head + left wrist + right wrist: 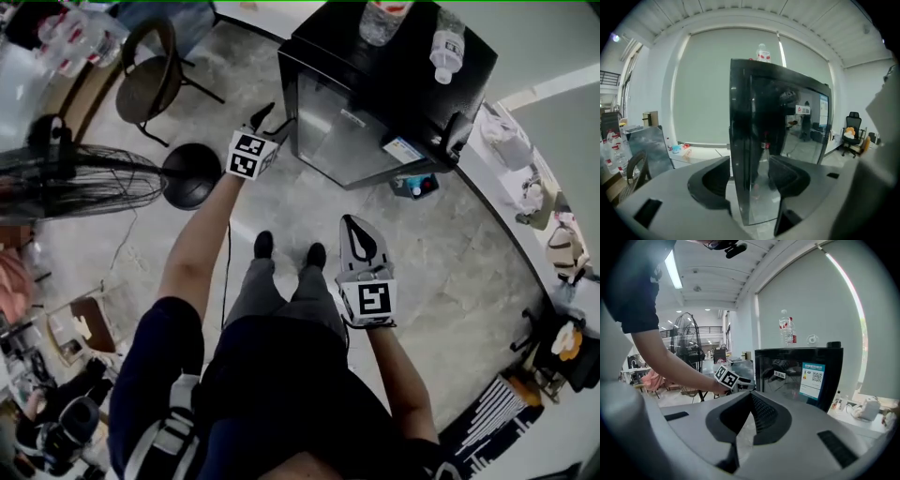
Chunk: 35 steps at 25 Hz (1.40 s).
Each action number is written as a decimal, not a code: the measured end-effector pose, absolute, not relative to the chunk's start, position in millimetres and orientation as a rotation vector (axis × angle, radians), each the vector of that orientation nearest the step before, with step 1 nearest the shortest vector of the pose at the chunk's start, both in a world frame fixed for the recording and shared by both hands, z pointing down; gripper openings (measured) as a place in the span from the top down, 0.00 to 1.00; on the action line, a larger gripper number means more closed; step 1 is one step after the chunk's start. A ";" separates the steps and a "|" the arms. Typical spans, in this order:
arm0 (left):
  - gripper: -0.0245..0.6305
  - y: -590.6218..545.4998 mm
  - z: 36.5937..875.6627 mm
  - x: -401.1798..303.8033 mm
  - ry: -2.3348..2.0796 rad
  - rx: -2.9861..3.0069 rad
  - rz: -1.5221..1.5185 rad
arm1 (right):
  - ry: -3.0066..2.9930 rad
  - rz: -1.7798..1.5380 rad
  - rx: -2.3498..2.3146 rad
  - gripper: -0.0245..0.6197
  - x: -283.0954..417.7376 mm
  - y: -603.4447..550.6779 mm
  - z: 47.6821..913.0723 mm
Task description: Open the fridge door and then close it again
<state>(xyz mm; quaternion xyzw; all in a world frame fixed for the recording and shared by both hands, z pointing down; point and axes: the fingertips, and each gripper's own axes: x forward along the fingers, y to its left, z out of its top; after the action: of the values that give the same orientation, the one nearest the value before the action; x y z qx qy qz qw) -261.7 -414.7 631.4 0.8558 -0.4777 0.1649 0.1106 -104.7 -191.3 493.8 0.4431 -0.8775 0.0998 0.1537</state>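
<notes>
Left tool (751, 180): released; its two dark, scooped pads stand apart with the front left corner edge of the fridge (783, 122) between them. Whether either pad touches the edge cannot be told.
Right tool (750, 401): clenched on nothing, its ribbed black pads meeting in a point; it hangs well back from the fridge front, over the floor (450, 272).
Fridge: small, boxy, black cabinet with square corners, standing on the floor.
Door (352, 127): smooth, glossy and mirror-like, reflecting the room; it looks flush with the fridge body.
Sticker (812, 379): flat blue-and-white paper rectangle at the door's lower corner, on the side away from the left tool.
Bottles (448, 42): clear plastic, two, upright on the fridge top.
Floor: pale, marbled stone with a dull sheen, in front of the fridge.
</notes>
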 end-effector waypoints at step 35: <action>0.68 -472.5 666.9 -256.6 -1.107 2.729 0.443 | -2.342 0.478 1.291 0.93 -121.1 -188.9 570.6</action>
<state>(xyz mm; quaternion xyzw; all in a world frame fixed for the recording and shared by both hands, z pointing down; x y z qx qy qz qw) -256.6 -472.5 666.9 0.9133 -0.3705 0.1482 0.0815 -121.1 -188.9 570.6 0.4644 -0.8428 0.1720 0.2109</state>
